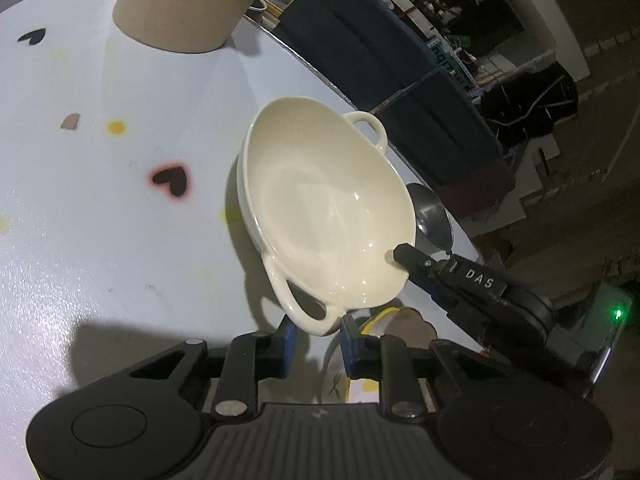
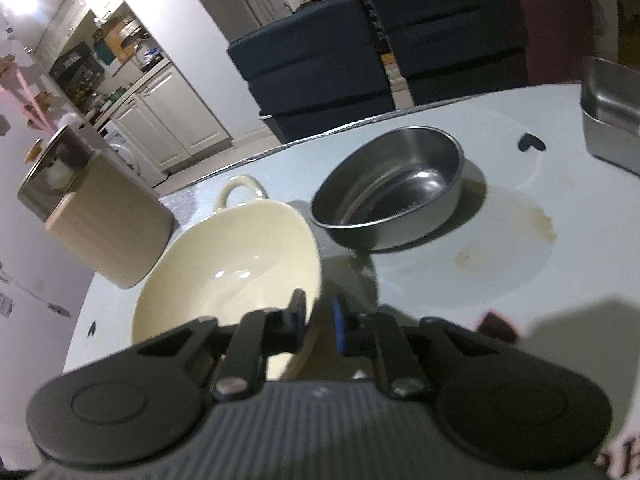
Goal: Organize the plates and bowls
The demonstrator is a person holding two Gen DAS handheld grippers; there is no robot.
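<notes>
A cream two-handled bowl [image 1: 320, 208] is tilted above the pale table [image 1: 100, 240]. My left gripper [image 1: 316, 334] has its blue pads on either side of the bowl's near handle [image 1: 298, 308] and grips it. My right gripper [image 2: 318, 320] is shut on the bowl's rim [image 2: 316, 276], one finger inside the bowl, one outside; its finger shows in the left wrist view [image 1: 412, 258]. The cream bowl [image 2: 228, 276] fills the lower left of the right wrist view. A steel bowl [image 2: 388, 188] sits on a white plate [image 2: 500, 240] just beyond; it peeks out in the left wrist view [image 1: 432, 216].
A beige cylindrical canister [image 1: 188, 0] stands at the far side of the table, also in the right wrist view [image 2: 100, 216]. A steel tray [image 2: 612, 116] sits at the far right. The table edge [image 1: 320, 72] and dark blue chairs [image 2: 316, 72] lie behind.
</notes>
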